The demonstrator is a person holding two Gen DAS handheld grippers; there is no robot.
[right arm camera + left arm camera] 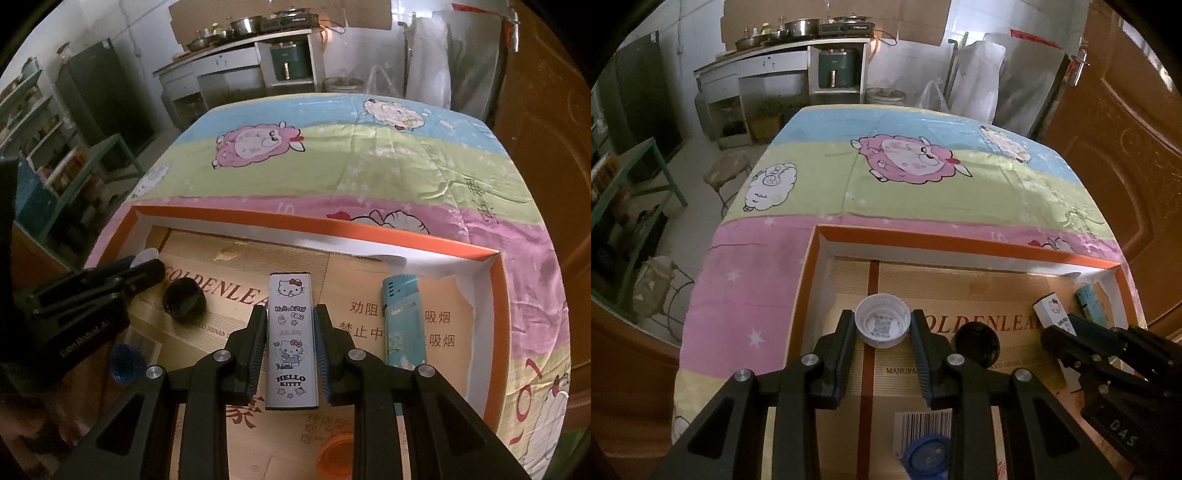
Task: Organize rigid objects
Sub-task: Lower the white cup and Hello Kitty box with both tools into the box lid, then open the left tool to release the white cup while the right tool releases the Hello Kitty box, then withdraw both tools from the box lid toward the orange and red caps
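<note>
My left gripper [882,325] is shut on a white bottle cap [882,324], open side up, over the left part of an orange-rimmed cardboard tray [960,242]. My right gripper [290,328] is shut on a white Hello Kitty lighter [291,339], held lengthwise over the tray [332,227]. A black cap [979,341] lies in the tray between the grippers; it also shows in the right wrist view [184,298]. A blue cap [929,458] lies near the front. A teal lighter [404,325] lies at the right, and an orange cap [336,456] at the front.
The tray rests on a table covered with a pastel cartoon-sheep cloth [905,184]. A brown door [1126,147] stands close on the right. A kitchen counter with pots [798,33] is at the back, and green shelving [628,192] at the left.
</note>
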